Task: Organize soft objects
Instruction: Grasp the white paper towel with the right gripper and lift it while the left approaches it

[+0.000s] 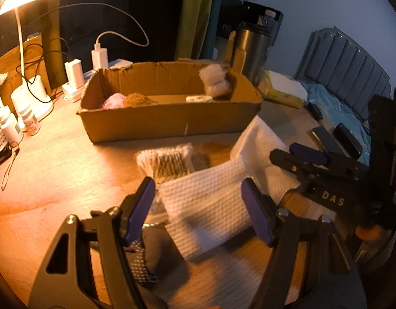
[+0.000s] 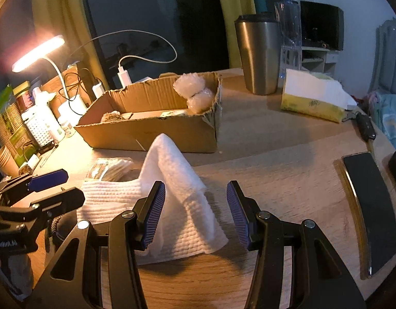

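Note:
A white waffle-weave cloth (image 1: pixel 208 200) (image 2: pixel 177 180) lies crumpled on the wooden table, one fold standing up in a peak. My left gripper (image 1: pixel 200 213) (image 2: pixel 51 189) is open, its fingers astride the cloth's left part without pressing it. My right gripper (image 2: pixel 196 213) (image 1: pixel 295 157) is open around the raised fold, and only its left pad is close to the fabric. A dark dotted cloth (image 1: pixel 138 262) lies under the left gripper. Behind stands a cardboard box (image 1: pixel 172 123) (image 2: pixel 151 134) holding a pink item (image 1: pixel 111 101), a brown item (image 1: pixel 138 100) and a plastic-wrapped white bundle (image 1: pixel 216 82) (image 2: pixel 195 92).
A pack of cotton swabs (image 1: pixel 167 162) (image 2: pixel 110 167) lies between cloth and box. A lit desk lamp (image 2: pixel 38 51), chargers (image 1: pixel 99 56) and bottles (image 1: pixel 10 126) crowd the left. A steel tumbler (image 2: pixel 259 54), a tissue pack (image 2: pixel 313 100) and a phone (image 2: pixel 370 211) sit to the right.

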Motion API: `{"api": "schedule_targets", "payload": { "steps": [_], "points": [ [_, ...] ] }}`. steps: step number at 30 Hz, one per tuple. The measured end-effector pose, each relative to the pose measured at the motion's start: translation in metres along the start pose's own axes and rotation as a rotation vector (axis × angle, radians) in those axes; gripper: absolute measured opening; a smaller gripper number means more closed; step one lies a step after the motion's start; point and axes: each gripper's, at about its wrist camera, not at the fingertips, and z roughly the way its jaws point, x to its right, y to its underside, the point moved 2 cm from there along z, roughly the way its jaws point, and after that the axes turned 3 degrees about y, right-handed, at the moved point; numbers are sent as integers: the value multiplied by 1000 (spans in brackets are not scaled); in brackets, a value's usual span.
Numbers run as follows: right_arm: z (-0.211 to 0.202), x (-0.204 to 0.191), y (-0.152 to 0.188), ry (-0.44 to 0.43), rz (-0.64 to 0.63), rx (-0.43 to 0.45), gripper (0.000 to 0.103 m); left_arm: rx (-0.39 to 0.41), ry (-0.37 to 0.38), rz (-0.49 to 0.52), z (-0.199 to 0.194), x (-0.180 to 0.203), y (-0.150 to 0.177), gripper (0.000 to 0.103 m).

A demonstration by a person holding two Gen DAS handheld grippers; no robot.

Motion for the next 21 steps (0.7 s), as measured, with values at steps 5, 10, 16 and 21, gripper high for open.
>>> {"api": "schedule_targets", "payload": {
  "steps": [5,10,16,21],
  "points": [
    [10,4,1,-29,-7,-16,53,-31,-6,2,10,10,4,71],
    [15,3,6,-52,-39,-31,49,-81,-8,20,26,23,9,71],
    [13,8,9,-75,-40,-27,12,-121,-36,33,40,32,13,71],
    [8,11,9,-74,-44,-7,7,-145,-44,24,46,32,17,71]
  ]
}}
